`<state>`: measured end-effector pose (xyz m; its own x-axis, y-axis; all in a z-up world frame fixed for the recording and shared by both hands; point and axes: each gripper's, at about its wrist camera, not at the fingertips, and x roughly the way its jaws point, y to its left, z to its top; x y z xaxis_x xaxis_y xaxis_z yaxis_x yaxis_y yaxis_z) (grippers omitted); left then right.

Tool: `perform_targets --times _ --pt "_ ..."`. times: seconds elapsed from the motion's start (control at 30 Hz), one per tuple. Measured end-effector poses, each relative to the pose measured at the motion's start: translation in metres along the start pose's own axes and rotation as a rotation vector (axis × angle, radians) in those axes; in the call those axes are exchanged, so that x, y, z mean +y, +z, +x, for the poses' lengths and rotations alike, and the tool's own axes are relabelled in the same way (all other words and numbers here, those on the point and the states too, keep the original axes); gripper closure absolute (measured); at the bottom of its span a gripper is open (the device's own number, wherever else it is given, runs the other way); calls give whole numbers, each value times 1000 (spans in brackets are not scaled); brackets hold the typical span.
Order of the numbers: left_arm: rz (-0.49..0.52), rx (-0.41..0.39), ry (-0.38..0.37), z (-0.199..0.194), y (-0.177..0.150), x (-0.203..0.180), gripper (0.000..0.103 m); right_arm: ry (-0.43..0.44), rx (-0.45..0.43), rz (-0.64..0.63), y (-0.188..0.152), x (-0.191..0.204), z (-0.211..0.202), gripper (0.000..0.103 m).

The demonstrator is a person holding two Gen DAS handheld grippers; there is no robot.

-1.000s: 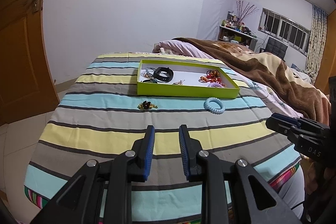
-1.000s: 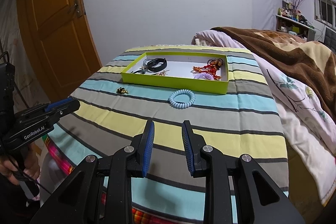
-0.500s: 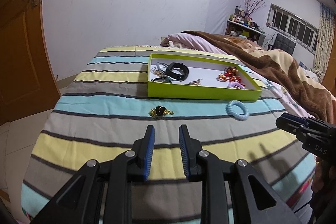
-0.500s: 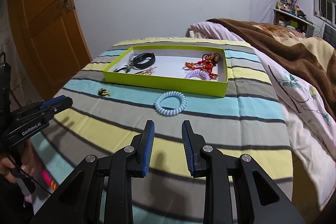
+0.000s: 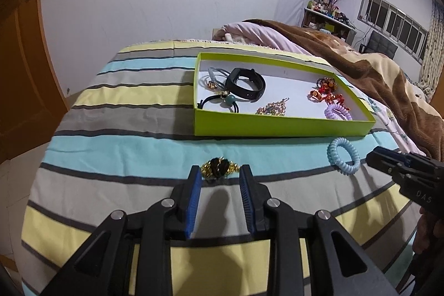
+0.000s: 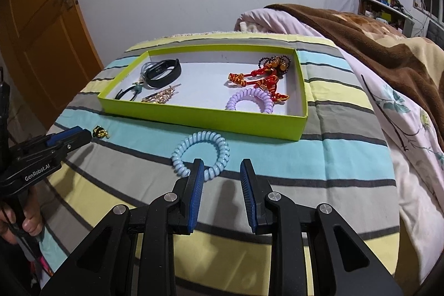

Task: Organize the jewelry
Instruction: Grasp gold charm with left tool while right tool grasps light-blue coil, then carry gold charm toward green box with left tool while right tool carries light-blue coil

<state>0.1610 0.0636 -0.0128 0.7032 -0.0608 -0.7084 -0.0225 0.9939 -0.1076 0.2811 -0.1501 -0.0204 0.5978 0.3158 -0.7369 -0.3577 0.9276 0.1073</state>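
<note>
A green tray sits on the striped cloth and holds a black band, a purple coil tie, red knotted charms and other pieces. A gold and black brooch lies in front of the tray, just past the tips of my open left gripper. A light blue coil hair tie lies on the cloth; my open right gripper is at its near right edge, its left fingertip overlapping the coil.
The striped cloth covers a table whose edges fall away left and near. A brown blanket on a bed lies to the right. An orange door stands at the left. A shelf and window are far right.
Both grippers have moved forward and lower toward the cloth. The left one has closed in on the brooch, the right one on the blue hair tie. Jaws stayed open.
</note>
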Motion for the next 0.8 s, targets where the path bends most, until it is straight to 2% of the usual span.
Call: perform_targets --times 0.13,0.3,0.47,0.53,0.57,0.6,0.63,0.7,0.8 --pt "-4 29 -8 9 5 1 69 3 22 -4 4 1 9 75" --pt "1 82 4 21 5 -1 68 -4 45 -5 6 0 20 75" --pt "17 88 33 24 7 -6 69 -25 50 -31 7 4 25 76" --pt "39 91 53 25 7 -10 69 -27 51 -52 6 8 25 84" --pt "50 93 66 25 6 -13 69 -34 53 -59 6 10 25 84" --pt "59 94 75 26 7 -14 69 -44 59 -69 5 12 26 89" --pt "70 95 80 27 7 -16 74 -45 59 -73 4 13 27 93" --pt "90 92 73 26 6 -20 82 -44 56 -74 3 12 25 94" --pt "98 87 62 23 5 -21 82 -30 50 -62 1 10 22 94"
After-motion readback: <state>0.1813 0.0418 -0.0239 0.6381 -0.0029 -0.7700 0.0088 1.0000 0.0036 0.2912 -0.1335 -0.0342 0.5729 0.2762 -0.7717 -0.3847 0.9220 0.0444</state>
